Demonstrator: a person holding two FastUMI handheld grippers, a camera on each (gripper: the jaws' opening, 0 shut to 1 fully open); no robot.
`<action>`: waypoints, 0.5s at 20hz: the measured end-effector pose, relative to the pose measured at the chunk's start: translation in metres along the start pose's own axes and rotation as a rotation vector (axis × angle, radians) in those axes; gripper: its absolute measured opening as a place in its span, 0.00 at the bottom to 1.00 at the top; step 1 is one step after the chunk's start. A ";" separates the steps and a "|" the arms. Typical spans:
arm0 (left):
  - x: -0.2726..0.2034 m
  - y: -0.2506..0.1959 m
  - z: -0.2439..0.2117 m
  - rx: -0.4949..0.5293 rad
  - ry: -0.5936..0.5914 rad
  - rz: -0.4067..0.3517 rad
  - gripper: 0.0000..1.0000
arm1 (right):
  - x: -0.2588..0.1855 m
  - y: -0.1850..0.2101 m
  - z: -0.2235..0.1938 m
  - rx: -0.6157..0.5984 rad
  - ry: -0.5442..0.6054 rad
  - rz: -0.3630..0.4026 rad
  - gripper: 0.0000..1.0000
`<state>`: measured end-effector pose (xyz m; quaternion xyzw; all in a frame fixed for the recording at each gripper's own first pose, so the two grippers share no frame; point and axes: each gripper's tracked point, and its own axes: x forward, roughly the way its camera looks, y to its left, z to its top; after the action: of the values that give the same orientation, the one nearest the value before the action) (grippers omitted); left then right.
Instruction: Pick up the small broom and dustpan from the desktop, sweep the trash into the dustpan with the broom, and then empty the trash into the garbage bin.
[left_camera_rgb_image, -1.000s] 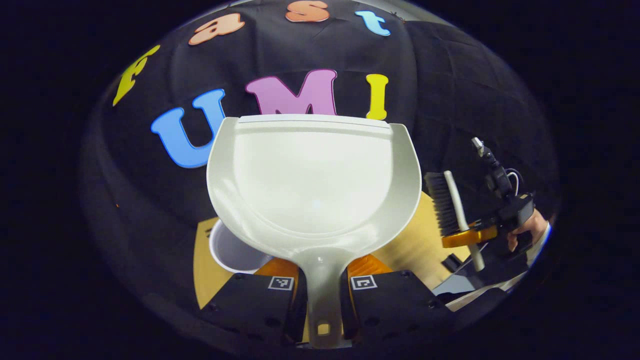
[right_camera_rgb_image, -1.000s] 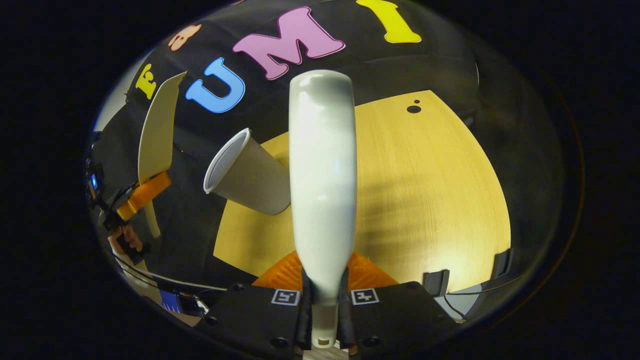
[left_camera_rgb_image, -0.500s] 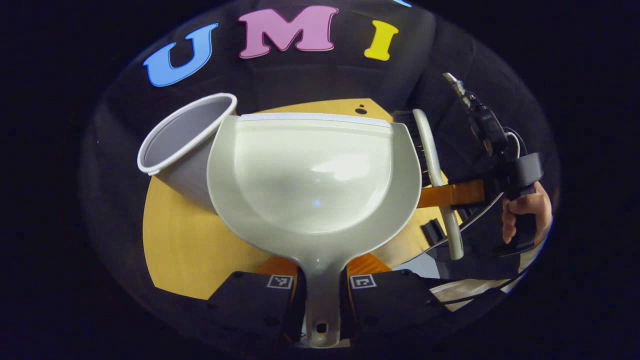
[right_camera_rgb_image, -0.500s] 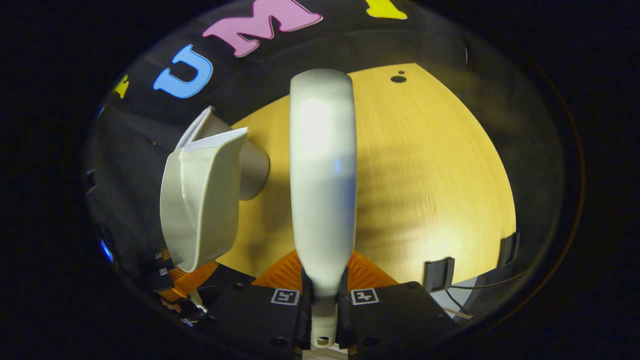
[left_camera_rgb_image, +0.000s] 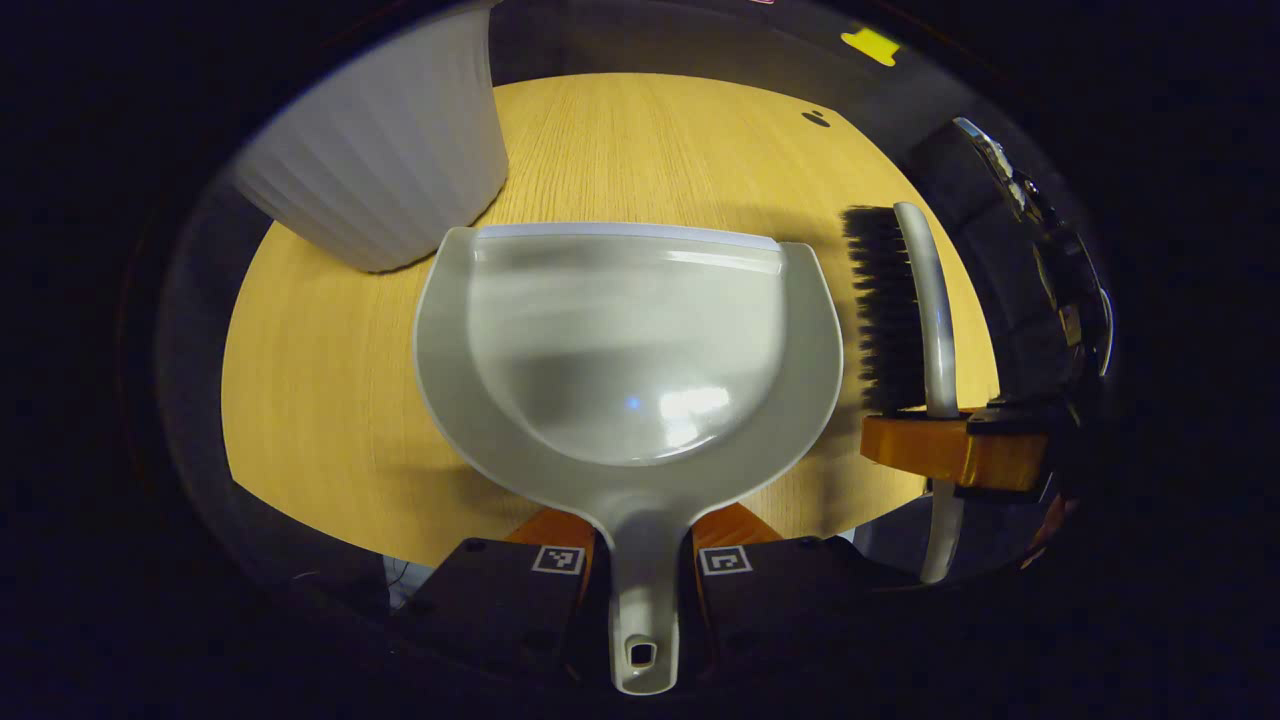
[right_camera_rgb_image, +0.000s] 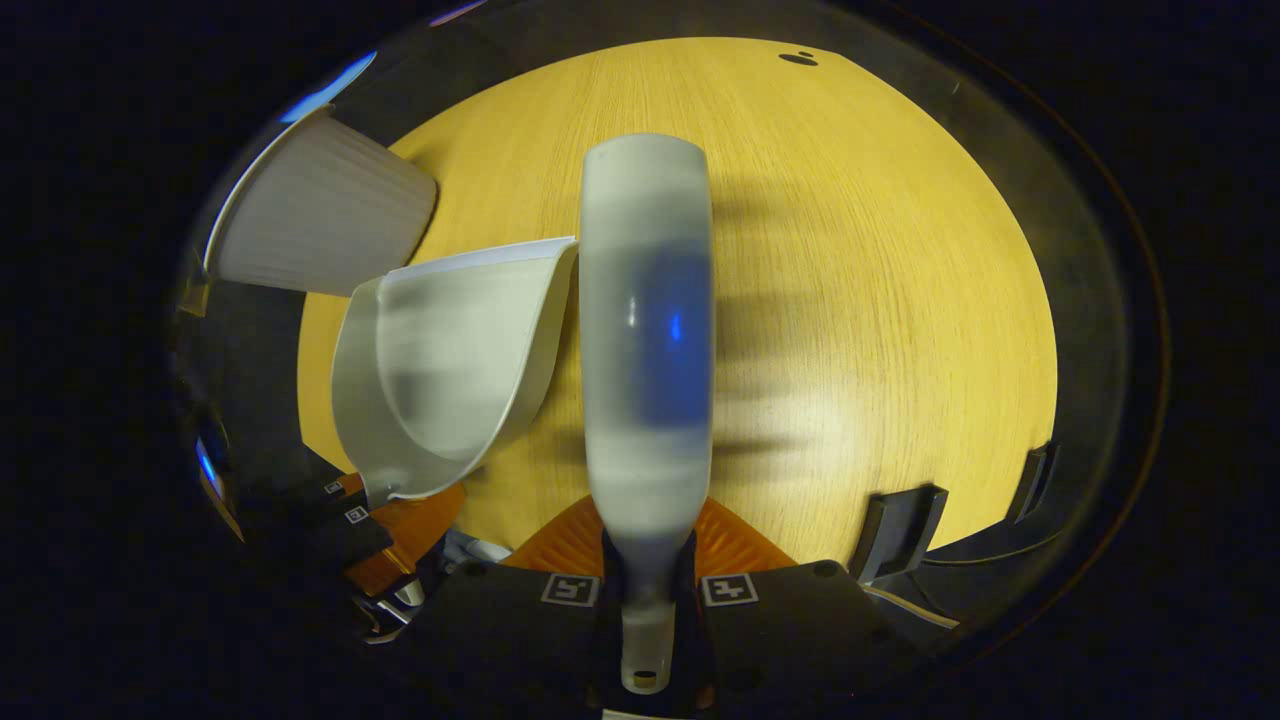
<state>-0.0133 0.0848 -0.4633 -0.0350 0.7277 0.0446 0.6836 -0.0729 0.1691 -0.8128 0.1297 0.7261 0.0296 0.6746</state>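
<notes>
My left gripper (left_camera_rgb_image: 640, 575) clamps the dustpan (left_camera_rgb_image: 625, 345) by its handle neck, pan at 12 above desk (left_camera_rgb_image: 330, 400), bin (left_camera_rgb_image: 385, 170) at 10; right gripper (right_camera_rgb_image: 646, 590) pinches broom (right_camera_rgb_image: 646, 330) handle—both prob. light, stiff plastic, slippery-ish.

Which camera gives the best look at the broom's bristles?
The left gripper view: the broom, held by the right gripper, shows its dark bristles side-on beside the dustpan. The right gripper view looks along the broom's pale back.
</notes>
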 end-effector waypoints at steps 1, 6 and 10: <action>0.000 0.002 0.007 -0.020 0.014 -0.003 0.26 | 0.005 -0.003 0.000 0.003 0.010 -0.021 0.23; -0.004 0.003 0.012 -0.017 0.029 -0.003 0.26 | 0.026 -0.018 -0.006 0.021 0.072 -0.087 0.23; -0.002 0.004 0.010 -0.022 0.036 -0.006 0.25 | 0.034 -0.019 -0.007 0.038 0.098 -0.083 0.24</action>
<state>-0.0040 0.0894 -0.4617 -0.0454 0.7393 0.0499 0.6700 -0.0842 0.1594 -0.8495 0.1106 0.7633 -0.0057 0.6365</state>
